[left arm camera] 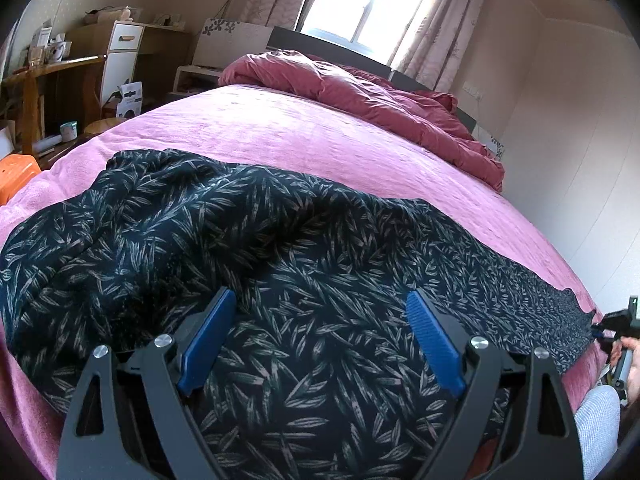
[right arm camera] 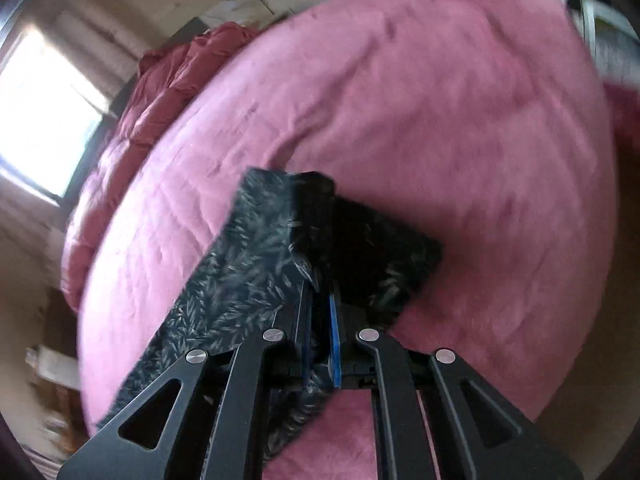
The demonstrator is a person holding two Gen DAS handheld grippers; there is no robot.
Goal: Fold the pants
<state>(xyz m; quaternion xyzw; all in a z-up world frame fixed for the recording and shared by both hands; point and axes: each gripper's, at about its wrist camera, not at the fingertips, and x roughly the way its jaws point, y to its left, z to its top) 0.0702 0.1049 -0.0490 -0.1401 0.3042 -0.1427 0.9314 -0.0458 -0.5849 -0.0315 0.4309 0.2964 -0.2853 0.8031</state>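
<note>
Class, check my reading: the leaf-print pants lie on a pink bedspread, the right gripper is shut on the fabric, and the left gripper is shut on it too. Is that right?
Not quite. The left gripper is open: the left wrist view shows its blue fingers spread wide above the pants, gripping nothing. The rest holds: the pants lie on the pink bedspread, and the right gripper is shut on the fabric.

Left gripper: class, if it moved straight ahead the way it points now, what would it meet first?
Most likely the pants: the open left gripper points low over the dark leaf-print fabric, which rises in folds just ahead. Depth is unclear in the fisheye view.
</note>
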